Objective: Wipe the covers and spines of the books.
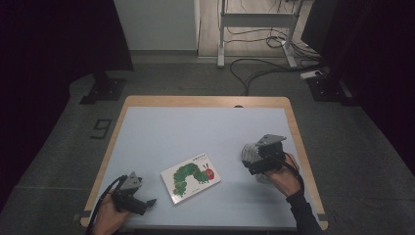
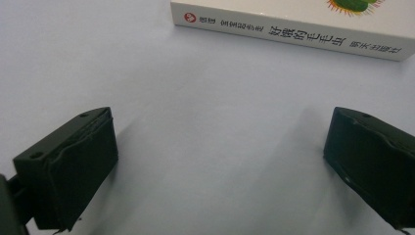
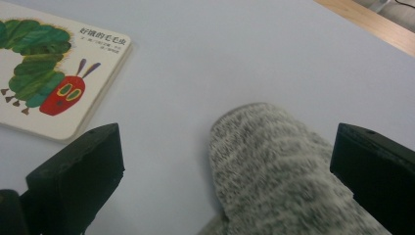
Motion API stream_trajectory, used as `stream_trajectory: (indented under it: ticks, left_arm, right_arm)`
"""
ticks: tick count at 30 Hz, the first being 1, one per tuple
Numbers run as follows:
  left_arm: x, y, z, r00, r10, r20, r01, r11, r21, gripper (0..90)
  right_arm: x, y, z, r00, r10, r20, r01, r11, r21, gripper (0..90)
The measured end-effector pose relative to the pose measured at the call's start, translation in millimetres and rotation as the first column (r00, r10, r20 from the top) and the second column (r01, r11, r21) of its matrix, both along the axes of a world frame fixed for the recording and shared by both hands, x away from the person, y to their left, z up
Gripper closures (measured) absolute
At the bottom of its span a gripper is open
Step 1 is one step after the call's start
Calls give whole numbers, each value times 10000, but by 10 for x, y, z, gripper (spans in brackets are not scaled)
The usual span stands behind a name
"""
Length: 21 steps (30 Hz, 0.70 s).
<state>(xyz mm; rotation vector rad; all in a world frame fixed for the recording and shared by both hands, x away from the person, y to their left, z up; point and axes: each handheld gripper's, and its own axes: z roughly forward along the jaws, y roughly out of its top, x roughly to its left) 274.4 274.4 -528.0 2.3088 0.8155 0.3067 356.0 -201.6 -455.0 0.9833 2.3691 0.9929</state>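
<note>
Book (image 1: 191, 177) flat on desk (image 1: 195, 132), near front edge. Left tool (image 2: 220, 161) spread wide, empty, facing spine. Right tool (image 3: 225, 166) wide apart around grey sock (image 3: 279, 171), no grip yet. Step: approach. Next: close on sock w/ right.

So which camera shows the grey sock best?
The right gripper view: the sock lies large between its open jaws, knit texture clear. In the high view the sock is a small pale patch beside the right gripper.
</note>
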Motion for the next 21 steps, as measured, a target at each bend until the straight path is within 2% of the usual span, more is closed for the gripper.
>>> stream_trajectory:
  ticks: [7, 14, 21]
  left_arm:
    - [40, -131, 2, 9988, -483, 19, 483, 9988, 16, 0]
    - [74, -250, 0, 9972, -746, -38, 746, 9972, -1, 0]
    - [135, -400, 0, 9922, -1247, -57, 1247, 9922, 28, 0]
  right_arm:
    - [29, 158, -34, 9994, 349, -80, -350, 9994, -76, 0]
    - [52, 331, -86, 9963, 818, -257, -821, 9965, -121, 0]
    - [69, 518, -147, 9915, 1246, -377, -1248, 9922, -30, 0]
